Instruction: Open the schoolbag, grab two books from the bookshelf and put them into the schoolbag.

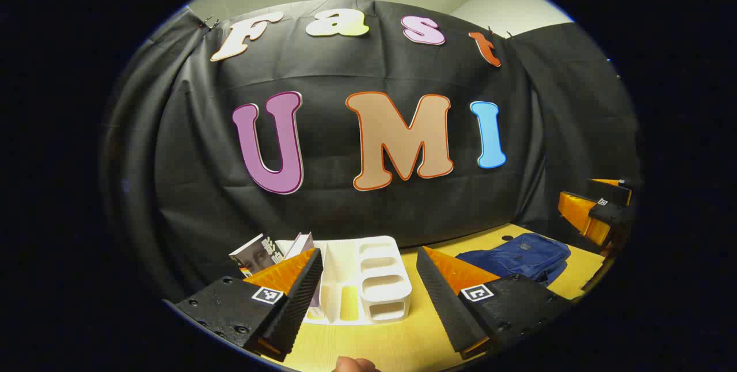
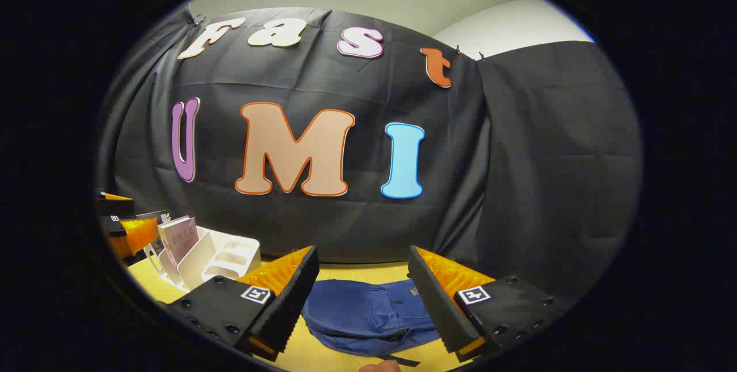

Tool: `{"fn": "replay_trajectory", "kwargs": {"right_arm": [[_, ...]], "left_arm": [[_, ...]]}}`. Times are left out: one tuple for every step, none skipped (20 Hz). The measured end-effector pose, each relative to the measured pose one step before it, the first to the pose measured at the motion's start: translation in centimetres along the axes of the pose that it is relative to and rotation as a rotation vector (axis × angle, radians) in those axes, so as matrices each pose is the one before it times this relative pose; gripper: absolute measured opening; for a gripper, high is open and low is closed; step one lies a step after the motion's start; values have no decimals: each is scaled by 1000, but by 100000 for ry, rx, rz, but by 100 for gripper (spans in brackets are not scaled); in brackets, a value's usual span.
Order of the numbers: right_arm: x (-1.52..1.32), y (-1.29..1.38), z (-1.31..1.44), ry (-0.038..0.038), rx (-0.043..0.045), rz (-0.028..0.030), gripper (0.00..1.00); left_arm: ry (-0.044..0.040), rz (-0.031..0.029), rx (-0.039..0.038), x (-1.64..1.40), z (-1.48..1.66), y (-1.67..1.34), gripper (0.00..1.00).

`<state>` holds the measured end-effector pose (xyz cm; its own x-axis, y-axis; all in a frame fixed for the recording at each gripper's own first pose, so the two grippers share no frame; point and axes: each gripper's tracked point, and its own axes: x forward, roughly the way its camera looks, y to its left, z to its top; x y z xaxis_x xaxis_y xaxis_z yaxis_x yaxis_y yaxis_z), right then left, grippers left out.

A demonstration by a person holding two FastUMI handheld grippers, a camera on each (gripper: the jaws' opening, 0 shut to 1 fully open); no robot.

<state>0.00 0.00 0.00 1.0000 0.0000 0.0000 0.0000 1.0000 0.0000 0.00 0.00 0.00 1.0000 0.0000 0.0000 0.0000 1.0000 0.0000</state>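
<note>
Both grippers are wide apart and hold nothing: left gripper (image 1: 368, 280) faces the white bookshelf (image 1: 368, 280) at bottom middle, right gripper (image 2: 363, 285) faces the blue schoolbag (image 2: 363, 314) there.

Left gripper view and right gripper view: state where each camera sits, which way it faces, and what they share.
Left gripper view: rides the left tool, facing the white bookshelf with books; own open fingers low, fingertip at the bottom edge.
Right gripper view: rides the right tool, facing the blue schoolbag; own open fingers low.
Shared: bookshelf, schoolbag, yellow table, each other's tool.
</note>
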Motion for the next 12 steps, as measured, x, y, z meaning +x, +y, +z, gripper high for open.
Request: {"fn": "replay_trajectory", "kwargs": {"right_arm": [[102, -229, -38, 4, -459, 247, 96], [175, -149, 42, -4, -507, -66, 96], [150, -26, -197, 255, -496, 256, 96], [123, -91, 46, -64, -384, -76, 96], [112, -168, -46, -339, 212, 315, 98], [173, -21, 91, 14, -54, 49, 100], [180, -26, -16, -35, -77, 375, 96], [164, -64, 51, 0, -514, -37, 96], [155, -4, -117, 152, -580, 331, 96], [145, 122, 32, 16, -397, 607, 96], [-91, -21, -174, -57, -324, 362, 96], [32, 108, 145, -277, -130, 182, 96]], "left_arm": [[157, 366, -138, 206, -1, -91, 95], [103, 408, 149, 181, 149, -78, 95], [-175, 374, 283, 204, 68, -42, 95], [-167, -30, 105, 84, 79, -69, 95], [121, -168, -4, 28, -86, -84, 95], [719, 175, -141, 114, -129, -71, 95], [635, 48, -392, 13, -282, -76, 96], [580, 416, -396, 31, -37, 10, 91], [222, -20, -123, 9, -90, -30, 95], [-464, 138, 33, 76, 226, 5, 95], [117, 28, 393, 93, 218, -25, 95], [-92, 98, 478, 141, -162, 31, 96]]}}
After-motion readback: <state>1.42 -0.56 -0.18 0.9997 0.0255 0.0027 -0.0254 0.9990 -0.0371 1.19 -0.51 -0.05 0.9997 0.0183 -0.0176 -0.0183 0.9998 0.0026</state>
